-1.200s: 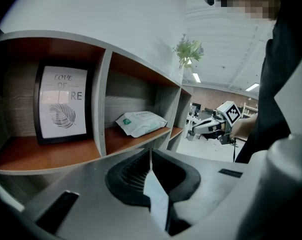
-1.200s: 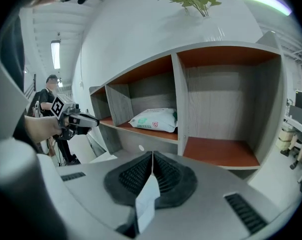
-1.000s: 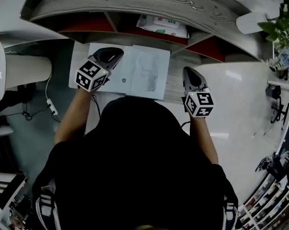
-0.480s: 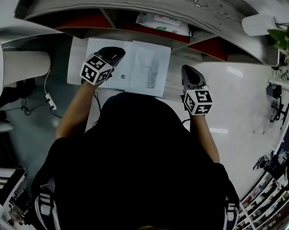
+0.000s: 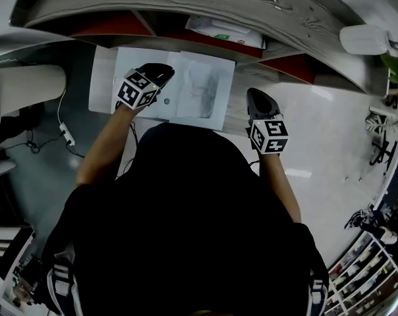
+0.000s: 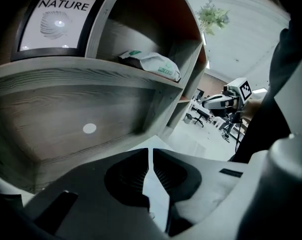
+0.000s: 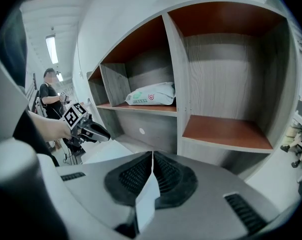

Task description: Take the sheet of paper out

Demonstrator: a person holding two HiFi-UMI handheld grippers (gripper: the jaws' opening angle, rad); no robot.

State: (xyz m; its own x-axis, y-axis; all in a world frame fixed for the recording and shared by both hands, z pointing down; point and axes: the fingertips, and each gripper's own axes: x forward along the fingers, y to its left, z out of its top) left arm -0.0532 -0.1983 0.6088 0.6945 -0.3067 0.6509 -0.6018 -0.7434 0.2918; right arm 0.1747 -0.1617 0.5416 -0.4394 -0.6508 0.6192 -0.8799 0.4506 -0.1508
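White sheet [image 5: 202,91] | left claw [image 5: 167,71] over it | right claw [image 5: 253,95] beside edge

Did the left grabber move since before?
Yes. The left gripper has shifted inward over the sheet of paper, toward its small dark dot.

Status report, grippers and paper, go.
Left gripper shut, over the sheet of paper. Right gripper shut, empty, beside it. Sheet flat on the desk. Bag on shelf, clear.
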